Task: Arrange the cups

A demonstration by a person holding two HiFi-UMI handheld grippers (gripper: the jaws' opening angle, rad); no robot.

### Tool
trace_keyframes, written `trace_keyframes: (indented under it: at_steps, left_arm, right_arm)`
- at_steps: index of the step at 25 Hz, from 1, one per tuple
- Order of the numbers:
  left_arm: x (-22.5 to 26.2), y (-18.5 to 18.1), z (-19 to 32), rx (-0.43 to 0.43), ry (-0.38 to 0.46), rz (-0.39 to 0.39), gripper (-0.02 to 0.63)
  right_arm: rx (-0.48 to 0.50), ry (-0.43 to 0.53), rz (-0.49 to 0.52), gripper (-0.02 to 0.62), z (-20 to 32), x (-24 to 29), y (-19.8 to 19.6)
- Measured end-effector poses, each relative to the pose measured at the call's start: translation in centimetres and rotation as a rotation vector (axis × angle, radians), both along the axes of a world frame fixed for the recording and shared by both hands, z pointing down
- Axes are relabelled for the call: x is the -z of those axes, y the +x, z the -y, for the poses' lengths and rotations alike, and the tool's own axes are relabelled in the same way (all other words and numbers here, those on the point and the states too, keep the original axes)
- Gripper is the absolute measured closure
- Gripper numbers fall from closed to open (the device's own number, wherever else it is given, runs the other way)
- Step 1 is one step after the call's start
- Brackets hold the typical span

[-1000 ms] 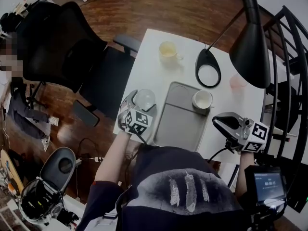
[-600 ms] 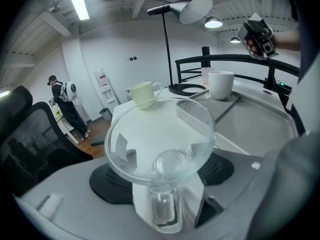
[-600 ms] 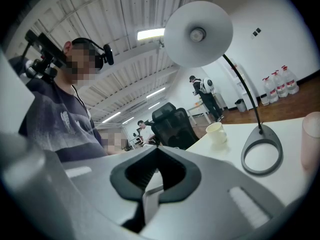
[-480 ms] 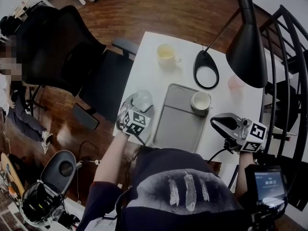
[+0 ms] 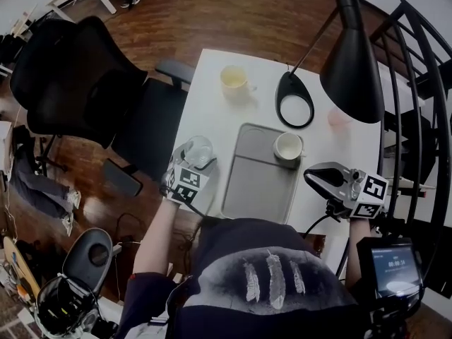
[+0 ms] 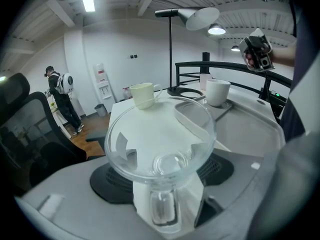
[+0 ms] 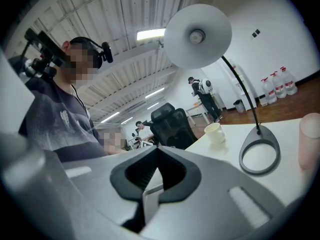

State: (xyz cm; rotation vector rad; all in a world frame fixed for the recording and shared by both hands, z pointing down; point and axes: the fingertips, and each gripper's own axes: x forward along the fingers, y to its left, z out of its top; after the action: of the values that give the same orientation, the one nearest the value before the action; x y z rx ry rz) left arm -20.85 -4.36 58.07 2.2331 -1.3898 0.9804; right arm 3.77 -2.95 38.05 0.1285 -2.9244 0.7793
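A clear stemmed glass point(image 5: 198, 150) point(image 6: 160, 134) stands at the white table's point(image 5: 212, 104) near left edge. My left gripper point(image 5: 189, 167) point(image 6: 162, 179) reaches it from the near side. Its jaws have just been closing and now press on the glass low down, at the stem. A white cup point(image 5: 288, 147) point(image 6: 218, 91) sits on the far right corner of the grey tray point(image 5: 251, 186). A cream cup point(image 5: 232, 78) point(image 6: 143, 94) point(image 7: 214, 132) stands farther back on the table. My right gripper point(image 5: 312, 177) point(image 7: 152, 191) hovers shut and empty by the tray's near right corner.
A black lamp's ring base point(image 5: 294, 99) sits behind the tray, and its shade point(image 5: 353, 69) hangs over the right side. A pink cup point(image 5: 339, 117) stands beside the base. A black office chair point(image 5: 78, 83) is left of the table, and a black railing point(image 5: 424, 83) is on the right.
The head view has drifted, so everything sits a little farther left in the picture. Neither gripper has visibly shifted relative to the table, and the glass stays where it was.
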Motion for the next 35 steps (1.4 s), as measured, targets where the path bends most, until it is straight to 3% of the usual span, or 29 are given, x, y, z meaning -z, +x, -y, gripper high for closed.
trace_keyframes:
  at_steps: [9,18,23,30,35]
  left_arm:
    - [7.4,0.5,3.5,-0.090,0.143,-0.016,0.230]
    - [12.2,3.1,7.8,-0.216,0.212,-0.077,0.230]
    - [13.0,6.4,8.6,-0.370,0.202,-0.046,0.230]
    - [10.3,12.8,7.3,-0.676,0.142,-0.018,0.229]
    - [7.6,14.8,6.8,-0.785,0.103,-0.017,0.230]
  right_arm:
    - [0.002,0.017,0.006,0.594,0.2,0.2,-0.3]
    - [-0.069,0.016,0.010,0.594,0.6,-0.3,1.8]
    - [-0.108,0.015,0.006,0.594,-0.1,0.1,3.4]
    - [-0.157,0.007,0.002,0.594,-0.7,-0.2,4.9]
    - [-0.189,0.007,-0.001,0.594,-0.8,-0.1,5.3]
